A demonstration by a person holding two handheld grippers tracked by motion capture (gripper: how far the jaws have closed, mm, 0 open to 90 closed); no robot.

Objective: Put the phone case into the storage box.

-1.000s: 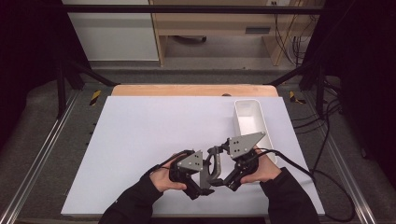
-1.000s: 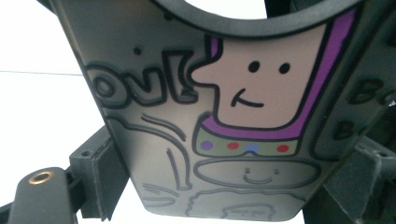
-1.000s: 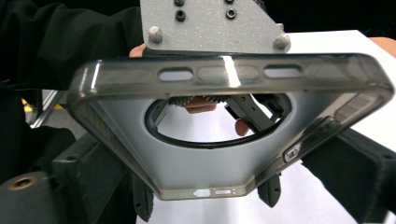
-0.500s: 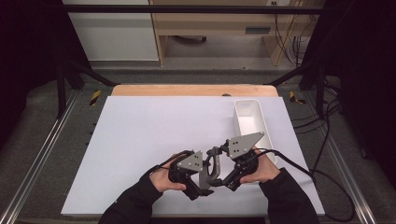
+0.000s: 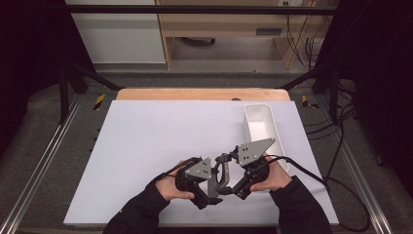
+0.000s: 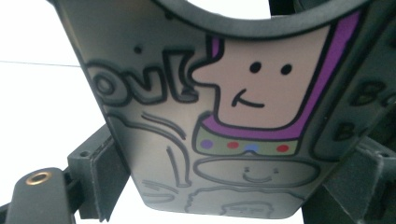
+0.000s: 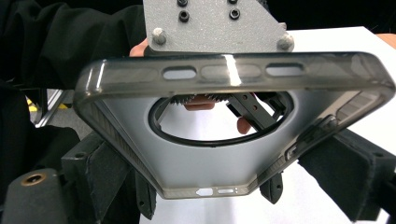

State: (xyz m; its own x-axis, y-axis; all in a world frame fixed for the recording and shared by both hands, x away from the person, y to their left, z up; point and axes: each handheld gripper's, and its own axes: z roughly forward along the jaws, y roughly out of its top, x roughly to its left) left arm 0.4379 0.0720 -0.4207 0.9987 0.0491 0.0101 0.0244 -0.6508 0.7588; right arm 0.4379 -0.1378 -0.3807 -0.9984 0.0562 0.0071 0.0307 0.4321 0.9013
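Both grippers hold one phone case (image 5: pixel 217 176) between them, low over the mat (image 5: pixel 160 141) at about 6 o'clock of the high view. The left gripper (image 5: pixel 207 192) comes at it from 9 o'clock, the right gripper (image 5: pixel 231 187) from 3 o'clock, and the case stands on edge between the two hands.

In the left gripper view the case's printed back fills the frame: a cartoon face (image 6: pixel 261 88) on a purple band, grey outlined letters at 10 o'clock. The jaws stand on either side of its lower end, narrowed against its edges. In the right gripper view the smoky grey case (image 7: pixel 224 140) shows its hollow inner side, with a round ring cut-out in the middle and button slots along the top rim; the jaws press its two lower corners, so they too are closed on the case.

The white bin (image 5: pixel 263 129) lies at 2 o'clock of the hands, near the mat's right edge, and looks empty from here.

My reading: this is a hand-over or re-grip in mid-air, with both grips still on. The likely next move is for one gripper to let go while the other keeps the case firm, then carry it toward the bin. That calls for a clean release: opening one pair of jaws without twisting the thin, flexible rim, or the case could spring out of the remaining grip.
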